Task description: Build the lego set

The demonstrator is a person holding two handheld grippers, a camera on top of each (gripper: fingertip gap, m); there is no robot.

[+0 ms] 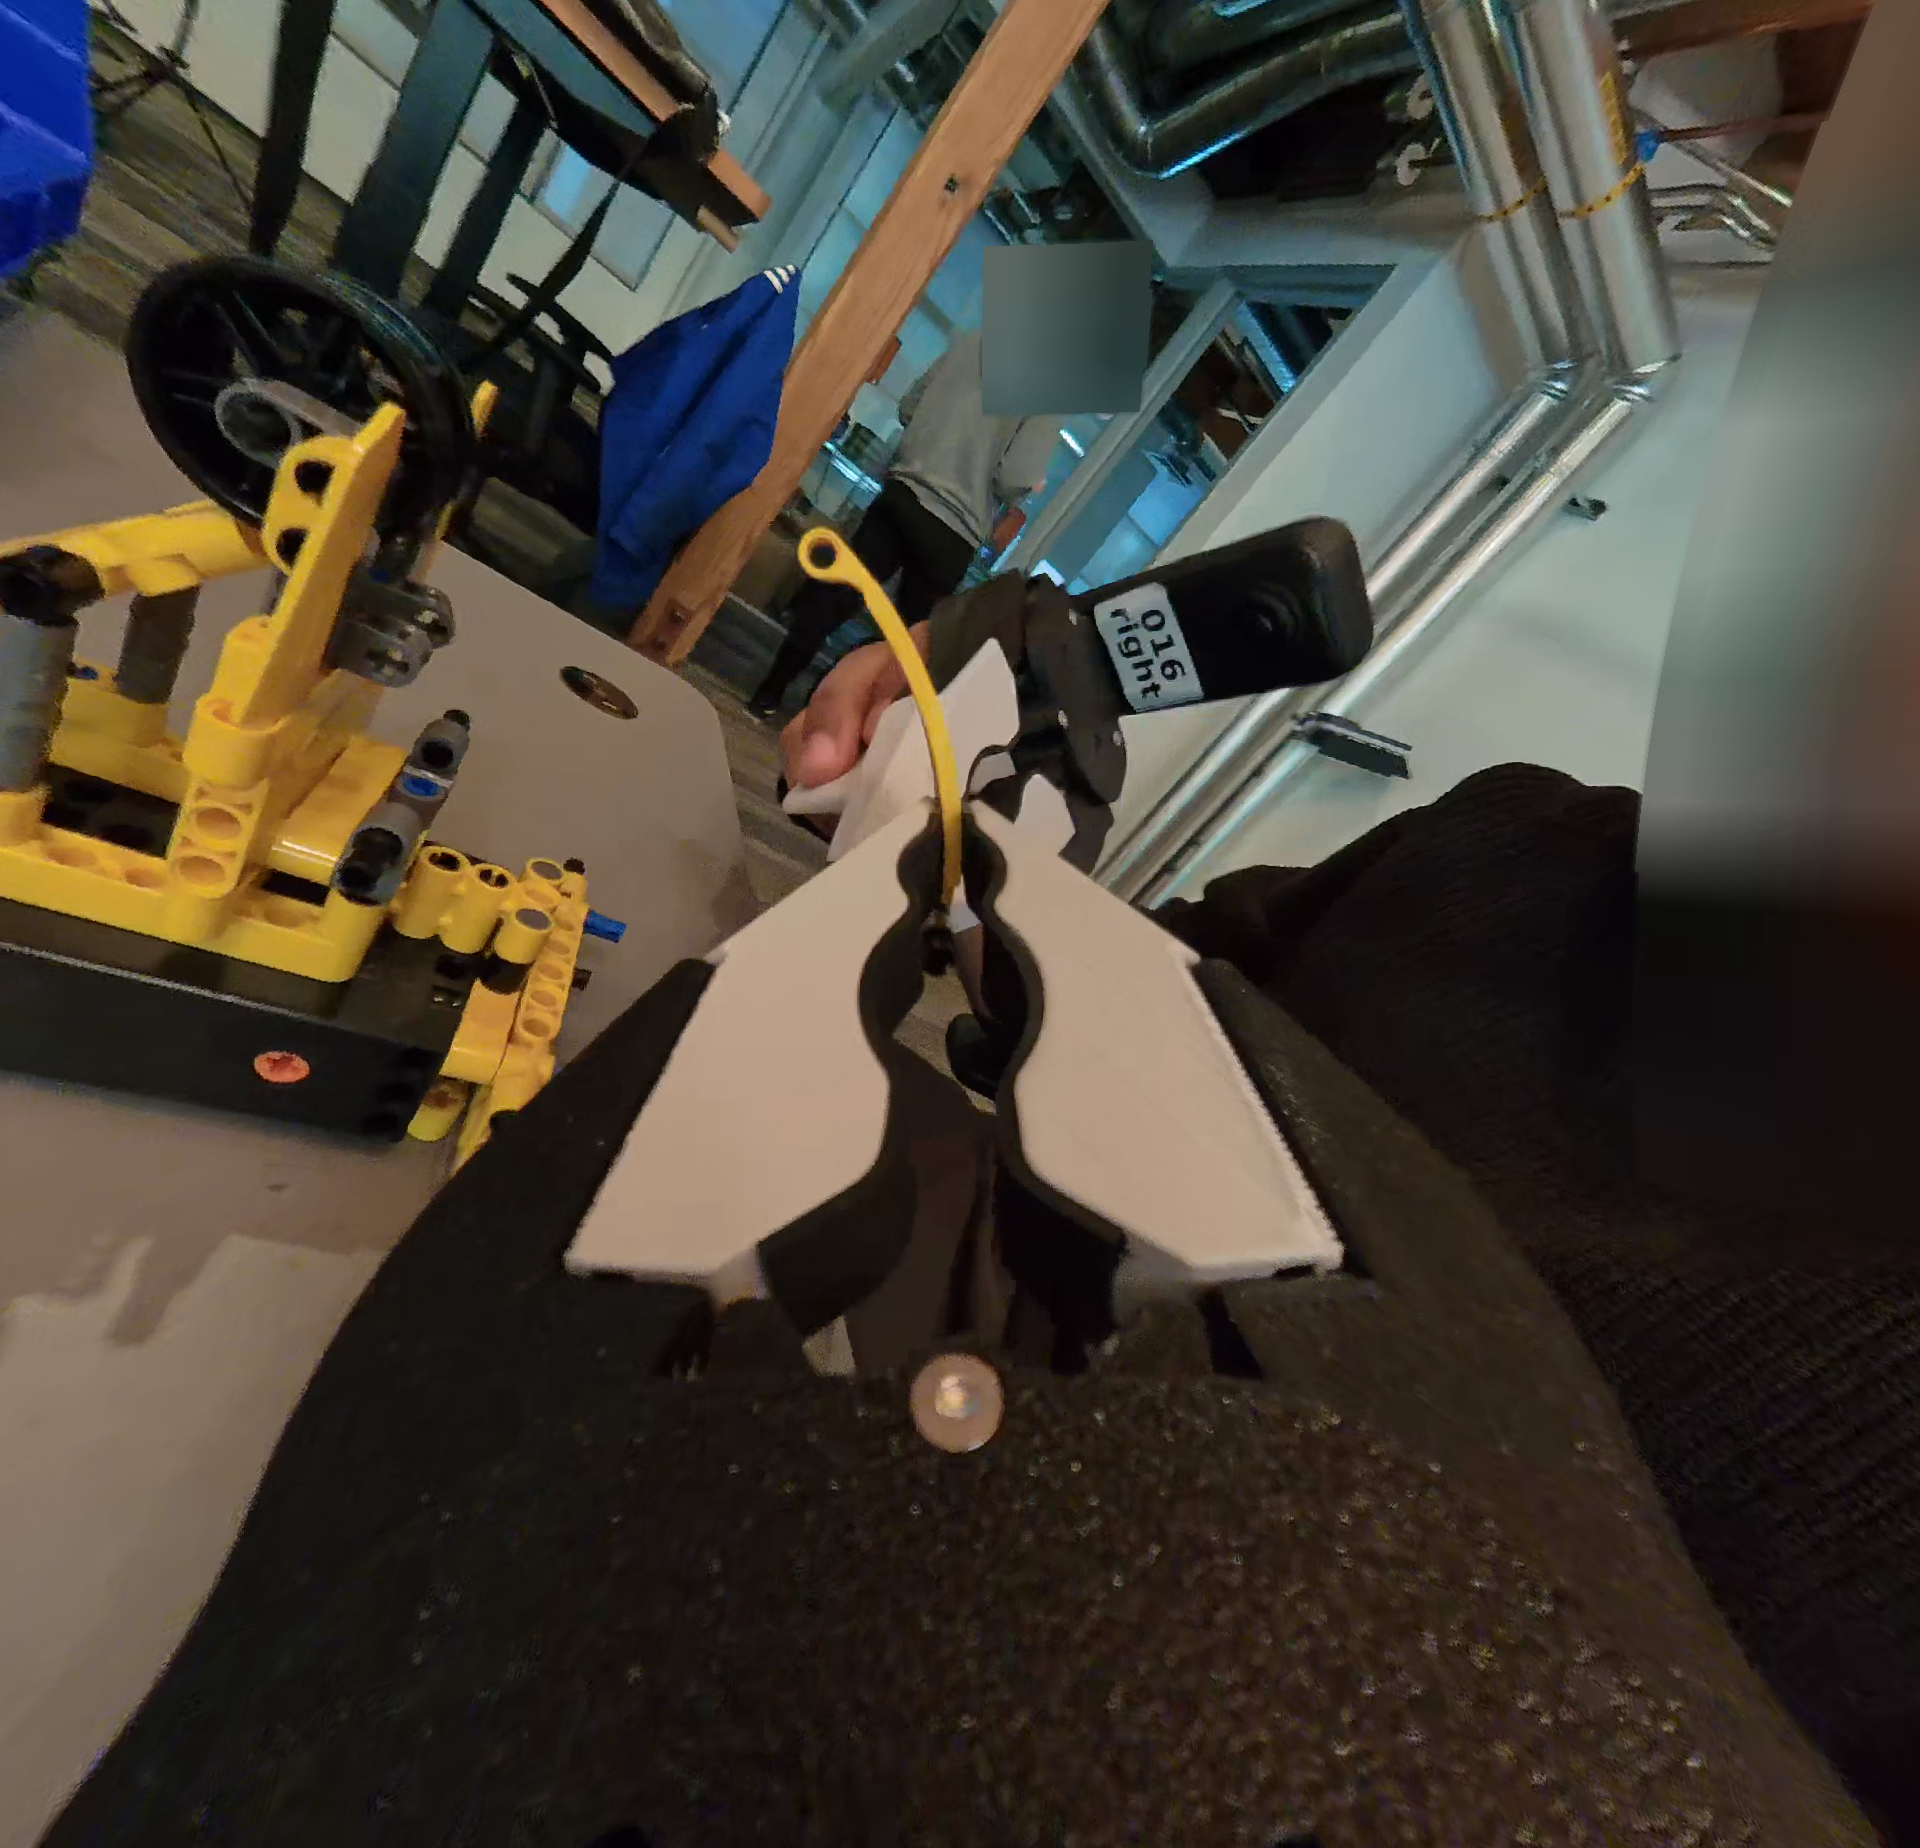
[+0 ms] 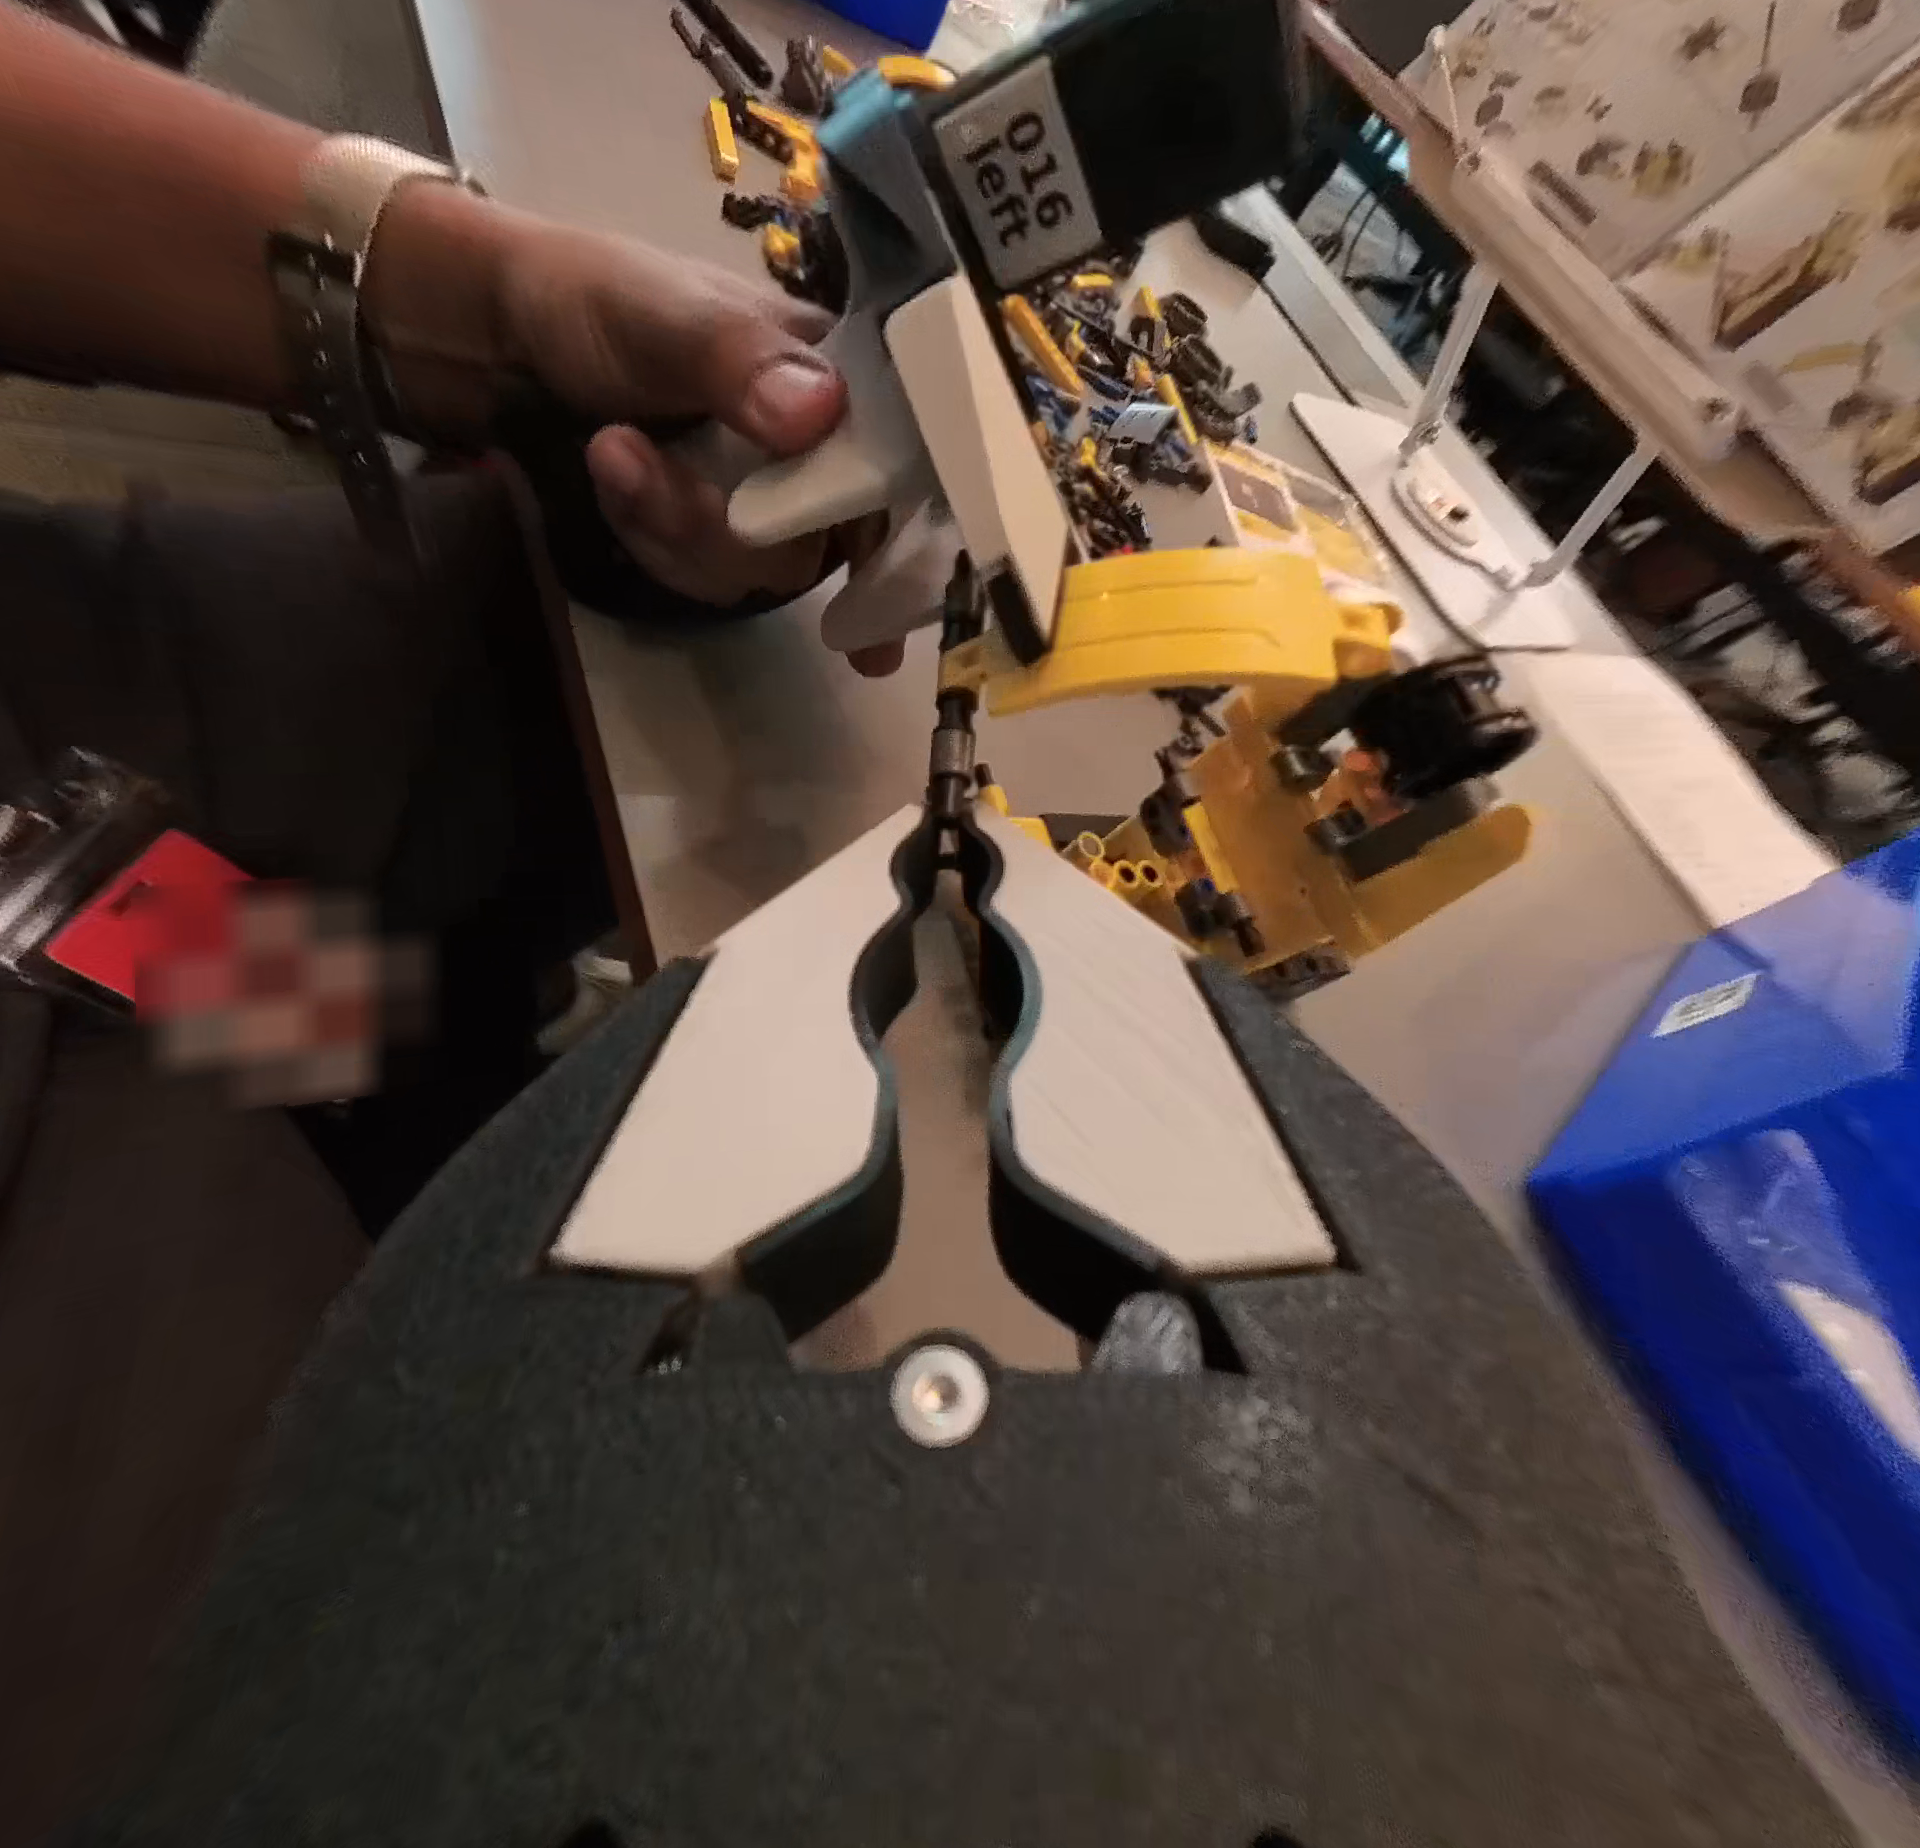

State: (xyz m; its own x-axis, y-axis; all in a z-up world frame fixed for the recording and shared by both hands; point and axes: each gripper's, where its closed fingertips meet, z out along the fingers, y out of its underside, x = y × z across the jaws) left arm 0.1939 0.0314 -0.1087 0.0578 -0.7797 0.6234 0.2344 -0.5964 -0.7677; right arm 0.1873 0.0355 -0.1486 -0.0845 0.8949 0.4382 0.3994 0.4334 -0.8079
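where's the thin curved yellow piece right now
In the left wrist view the thin curved yellow piece stands pinched at its lower end in the left gripper, arching up in front of the right gripper, right of the yellow model.

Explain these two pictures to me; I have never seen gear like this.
There is no robot here. A person holds a hand-operated clamp in each hand, and each clamp has a camera looking along its two white fingers.

The left wrist view shows the left gripper pinching a thin curved yellow plastic strip. Beyond it is the right gripper.

The right wrist view shows the right gripper closed on a slim black and grey rod. This rod meets the yellow strip under the left gripper.

On the pale grey table stand a half-built yellow and black brick model, loose small yellow and black parts and a blue plastic bin.
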